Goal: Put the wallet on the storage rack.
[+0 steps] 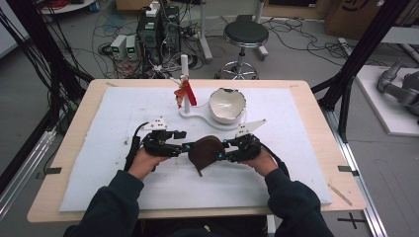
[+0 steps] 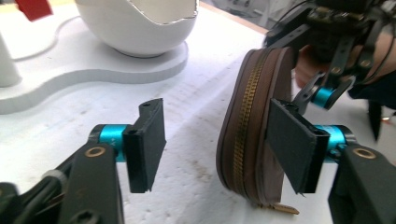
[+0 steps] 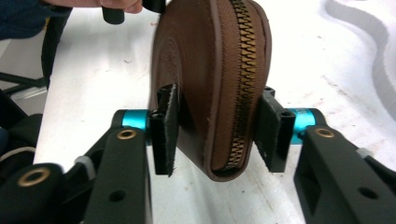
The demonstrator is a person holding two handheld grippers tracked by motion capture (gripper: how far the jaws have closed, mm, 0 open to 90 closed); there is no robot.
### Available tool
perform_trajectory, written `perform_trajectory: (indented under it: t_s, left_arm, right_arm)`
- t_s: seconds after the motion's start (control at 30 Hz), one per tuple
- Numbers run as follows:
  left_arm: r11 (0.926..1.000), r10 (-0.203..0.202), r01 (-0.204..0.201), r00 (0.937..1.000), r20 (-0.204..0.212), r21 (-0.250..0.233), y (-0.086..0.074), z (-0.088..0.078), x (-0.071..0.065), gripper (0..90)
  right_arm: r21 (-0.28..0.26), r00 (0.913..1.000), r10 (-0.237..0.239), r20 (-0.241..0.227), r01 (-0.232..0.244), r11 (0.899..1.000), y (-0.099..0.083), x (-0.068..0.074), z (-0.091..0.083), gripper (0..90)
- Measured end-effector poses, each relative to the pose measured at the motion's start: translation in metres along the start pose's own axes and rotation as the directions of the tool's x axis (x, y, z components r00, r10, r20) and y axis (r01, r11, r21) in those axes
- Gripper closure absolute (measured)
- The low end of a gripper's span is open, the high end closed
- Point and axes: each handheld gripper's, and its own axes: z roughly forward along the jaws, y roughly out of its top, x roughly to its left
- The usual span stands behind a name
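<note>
While clamped by right tongs (image 3: 215, 128), pouch (image 3: 210, 84) upright.

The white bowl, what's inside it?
The white bowl, with its jagged, broken-looking rim, shows a bare white inside from the high view. Its near wall hides the lowest part on that side, so something small there cannot be ruled out.

High view: fixed overhead from the person's side, looking forward and down at the whole table (image 1: 74, 148). Left gripper view: close, low, faces the brown zip pouch (image 2: 247, 135) at 2 o'clock. Right gripper view: closest, pouch dead centre toward 12. All three share the pouch; the white bowl (image 1: 226, 104) shows in two.
</note>
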Motion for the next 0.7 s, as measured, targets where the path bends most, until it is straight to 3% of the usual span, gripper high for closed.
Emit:
perform_trajectory:
  t_s: [0.13,0.33,0.47,0.57,0.63,0.67,0.7]
  left_arm:
    - [1.0000,0.000,0.000,0.9991,-0.042,0.002,0.000,-0.002,0.001,39.4]
    - [0.9969,-0.045,0.036,0.9906,-0.129,-0.070,0.002,-0.023,0.014,39.3]
    - [0.9913,-0.065,0.043,0.9814,-0.180,-0.125,0.002,-0.041,0.023,37.2]
    - [0.9849,-0.089,0.051,0.9689,-0.231,-0.166,0.001,-0.056,0.030,28.1]
    - [0.9803,-0.094,0.044,0.9622,-0.256,-0.192,-0.001,-0.066,0.036,22.5]
    - [0.9782,-0.098,0.045,0.9601,-0.262,-0.203,-0.001,-0.072,0.038,20.6]
    - [0.9766,-0.102,0.045,0.9574,-0.270,-0.210,-0.003,-0.076,0.041,20.6]
  right_arm:
    - [-0.008,1.0000,-0.003,0.003,0.003,1.000,-0.001,-0.001,-0.007,62.9]
    - [-0.040,0.9989,0.003,0.048,-0.001,0.999,-0.002,-0.003,-0.020,67.6]
    - [-0.072,0.9962,0.003,0.087,0.003,0.997,-0.001,-0.004,-0.028,68.0]
    - [-0.116,0.9930,0.005,0.118,0.009,0.993,0.003,-0.005,-0.037,68.1]
    - [-0.142,0.9893,0.002,0.146,0.019,0.990,0.008,-0.005,-0.044,68.1]
    - [-0.186,0.9862,0.010,0.165,0.021,0.982,0.012,-0.007,-0.052,68.1]
    - [-0.186,0.9862,0.010,0.165,0.021,0.982,0.012,-0.007,-0.052,68.1]
